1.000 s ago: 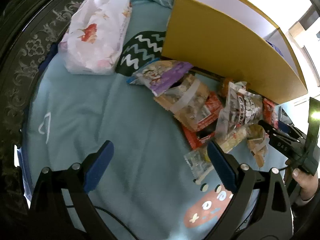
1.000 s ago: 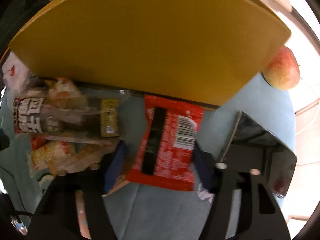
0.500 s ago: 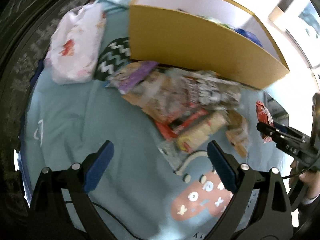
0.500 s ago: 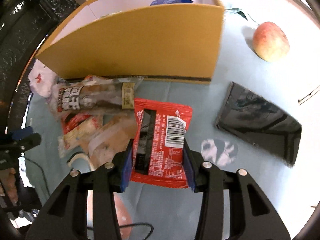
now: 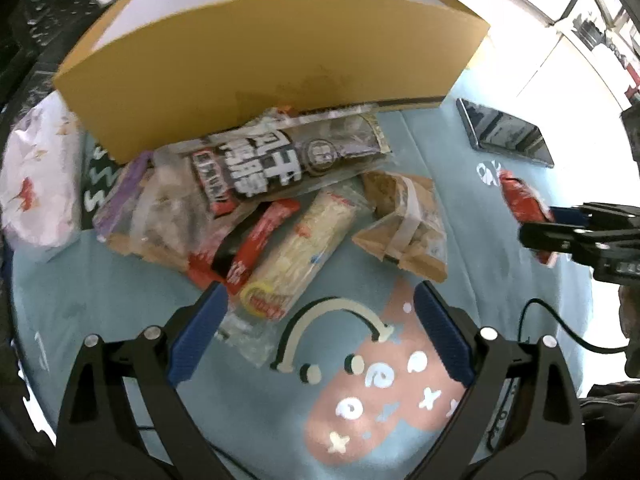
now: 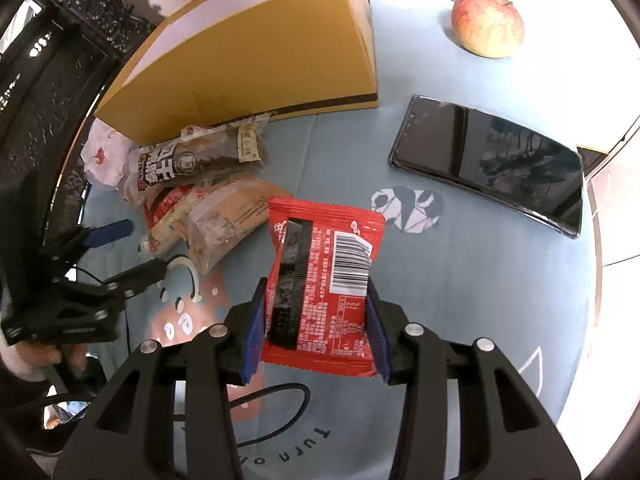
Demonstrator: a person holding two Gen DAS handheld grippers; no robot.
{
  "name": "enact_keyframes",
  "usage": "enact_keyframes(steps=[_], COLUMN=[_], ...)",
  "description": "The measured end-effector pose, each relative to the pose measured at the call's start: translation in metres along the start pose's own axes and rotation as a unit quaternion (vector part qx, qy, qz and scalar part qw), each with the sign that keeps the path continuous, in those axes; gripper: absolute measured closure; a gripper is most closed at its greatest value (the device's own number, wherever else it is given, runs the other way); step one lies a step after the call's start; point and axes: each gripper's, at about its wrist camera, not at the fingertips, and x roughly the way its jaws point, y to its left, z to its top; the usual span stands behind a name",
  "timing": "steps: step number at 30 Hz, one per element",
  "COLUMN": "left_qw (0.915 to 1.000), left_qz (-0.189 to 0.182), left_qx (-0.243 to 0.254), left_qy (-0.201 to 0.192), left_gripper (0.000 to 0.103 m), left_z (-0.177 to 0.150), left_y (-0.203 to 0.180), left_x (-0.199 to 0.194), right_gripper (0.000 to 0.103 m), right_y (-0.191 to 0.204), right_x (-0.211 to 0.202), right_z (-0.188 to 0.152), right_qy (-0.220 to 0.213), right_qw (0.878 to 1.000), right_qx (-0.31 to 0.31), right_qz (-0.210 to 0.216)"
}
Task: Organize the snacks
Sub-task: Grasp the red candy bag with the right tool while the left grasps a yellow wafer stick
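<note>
One red packet (image 6: 320,280), pinched in the right claw (image 6: 316,312), has come up off the worktop (image 6: 460,320), ready for the box (image 6: 256,72); the left claw (image 5: 320,332) hovers open, empty, near the pile (image 5: 264,200).

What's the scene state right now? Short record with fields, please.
surface: light blue cloth
right hand-held gripper: shut on red packet, held above the cloth
left hand-held gripper: open, empty, over the near edge of the snack pile
box: yellow cardboard box, behind the pile
other items: apple, phone, both to the right of the box
</note>
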Motion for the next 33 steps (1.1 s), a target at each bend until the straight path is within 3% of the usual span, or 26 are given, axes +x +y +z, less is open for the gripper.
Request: enact_keyframes(steps=[11, 16, 18, 23, 28, 33], left_qw=[0.9996, 0.9996, 0.9994, 0.9978, 0.998, 0.9986], left_qz=[0.009, 0.02, 0.03, 0.051, 0.036, 0.028], left_qx=[-0.012, -0.014, -0.005, 0.031, 0.041, 0.02], left_qy=[0.024, 0.017, 0.017, 0.028, 0.033, 0.041], left_gripper=[0.009, 0.032, 0.048, 0.064, 0.068, 0.07], left_z=[0.015, 0.016, 0.013, -0.005, -0.018, -0.013], left_y=[0.005, 0.016, 0.023, 0.019, 0.012, 0.02], left_x=[0.031, 0.031, 0.028, 0.033, 0.031, 0.034], right_gripper=[0.058, 0.058, 0.058, 0.058, 0.058, 0.058], right_y=[-0.008, -0.005, -0.005, -0.004, -0.004, 0.001], right_x=[0.004, 0.005, 0.006, 0.007, 0.006, 0.004], right_z=[0.003, 0.004, 0.005, 0.006, 0.005, 0.005], right_qy=[-0.002, 0.001, 0.002, 0.005, 0.006, 0.008], right_qw=[1.0, 1.0, 1.0, 1.0, 1.0, 1.0], right_qx=[0.019, 0.012, 0.011, 0.007, 0.007, 0.006], right_qz=[0.005, 0.009, 0.009, 0.012, 0.012, 0.015])
